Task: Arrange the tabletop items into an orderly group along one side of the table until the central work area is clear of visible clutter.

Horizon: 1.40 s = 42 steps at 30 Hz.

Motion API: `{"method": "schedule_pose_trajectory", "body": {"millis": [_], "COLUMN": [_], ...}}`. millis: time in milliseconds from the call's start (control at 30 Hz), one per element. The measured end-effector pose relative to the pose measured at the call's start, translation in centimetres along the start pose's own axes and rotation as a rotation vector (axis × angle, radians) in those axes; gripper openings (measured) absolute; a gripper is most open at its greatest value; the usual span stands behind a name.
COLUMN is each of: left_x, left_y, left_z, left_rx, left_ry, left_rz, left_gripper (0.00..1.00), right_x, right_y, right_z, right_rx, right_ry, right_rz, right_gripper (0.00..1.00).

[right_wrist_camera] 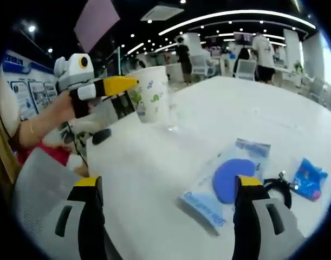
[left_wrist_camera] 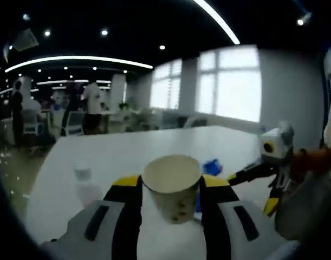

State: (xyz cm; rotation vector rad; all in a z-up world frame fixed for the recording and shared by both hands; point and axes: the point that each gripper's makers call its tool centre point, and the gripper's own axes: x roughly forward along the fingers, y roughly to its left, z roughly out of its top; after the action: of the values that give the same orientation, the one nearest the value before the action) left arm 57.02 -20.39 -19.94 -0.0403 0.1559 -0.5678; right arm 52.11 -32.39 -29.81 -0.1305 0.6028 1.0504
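I see the paper cup pinched between the jaws of my left tool, held up off the white counter. The cup is cream-coloured with small printed marks on its side, and its open mouth tips toward the far end of the counter. In the right gripper view the same cup sits between the yellow-tipped jaws of the left tool, above the near-left part of the counter, with a person's hand gripping the handle.

My right tool is spread wide with nothing between its jaws, hanging over the counter. Just ahead of its right jaw lies a clear packet with a blue disc inside, flat on the surface. Beside that, further right, I see a small blue wrapper and a dark loop of cord touching or nearly touching it.

In the left gripper view the right tool comes in from the right edge, over the counter, and a blue item peeks out just behind the cup. A small clear bottle with a white cap stands left of the left jaw. People stand among desks well beyond the counter's far end.
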Motion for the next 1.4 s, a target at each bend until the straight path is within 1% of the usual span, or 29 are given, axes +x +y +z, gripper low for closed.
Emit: {"method": "schedule_pose_trajectory", "body": {"millis": [167, 300, 400, 567, 633, 667, 733, 833, 967, 1067, 1200, 1233, 1300, 1400], "left_x": [1.4, 2.2, 2.9, 4.2, 4.6, 4.9, 5.2, 5.7, 6.2, 6.6, 7.0, 7.1, 7.1, 7.2], "left_y": [1.2, 1.5, 1.9, 2.5, 2.7, 3.1, 3.5, 4.5, 5.2, 5.7, 6.0, 6.2, 6.6, 7.3], "left_z": [-0.7, -1.3, -1.8, -3.3, -3.9, -4.4, -4.8, -5.7, -6.5, -7.0, -7.7, -8.0, -8.4, -9.4], "left_rx": [0.001, 0.023, 0.022, 0.043, 0.045, 0.052, 0.048, 0.043, 0.086, 0.104, 0.104, 0.105, 0.093, 0.043], "left_ry": [0.006, 0.014, 0.023, 0.055, 0.067, 0.073, 0.078, 0.086, 0.099, 0.104, 0.111, 0.113, 0.114, 0.121], "left_rz": [0.013, 0.012, 0.016, 0.019, 0.017, 0.023, 0.037, 0.071, 0.104, 0.126, 0.133, 0.145, 0.159, 0.184], "left_gripper": [0.4, 0.4, 0.4, 0.4, 0.4, 0.4, 0.4, 0.4, 0.4, 0.4, 0.4, 0.4, 0.4, 0.4], "right_x": [0.0, 0.1, 0.1, 0.3, 0.4, 0.4, 0.5, 0.6, 0.4, 0.5, 0.6, 0.7, 0.9, 1.0], "right_y": [-0.6, -0.9, -1.2, -1.8, -1.8, -1.9, -1.9, -2.1, -2.5, -2.8, -3.0, -2.9, -2.8, -2.7], "right_z": [-0.4, -0.9, -1.3, -1.8, -2.0, -2.1, -2.4, -2.8, -3.0, -3.2, -3.6, -3.7, -4.0, -4.2], "right_rx": [0.01, 0.006, 0.008, 0.035, 0.054, 0.062, 0.066, 0.071, 0.081, 0.091, 0.103, 0.104, 0.101, 0.097], "right_ry": [0.012, 0.029, 0.042, 0.049, 0.051, 0.05, 0.058, 0.071, 0.075, 0.081, 0.094, 0.099, 0.109, 0.121], "right_rz": [-0.015, -0.022, -0.028, -0.037, -0.031, -0.032, -0.033, -0.045, -0.058, -0.065, -0.069, -0.068, -0.064, -0.061], "right_gripper": [0.99, 0.99, 0.99, 0.99, 0.98, 0.98, 0.98, 0.98, 0.98, 0.98, 0.98, 0.97, 0.97, 0.97]}}
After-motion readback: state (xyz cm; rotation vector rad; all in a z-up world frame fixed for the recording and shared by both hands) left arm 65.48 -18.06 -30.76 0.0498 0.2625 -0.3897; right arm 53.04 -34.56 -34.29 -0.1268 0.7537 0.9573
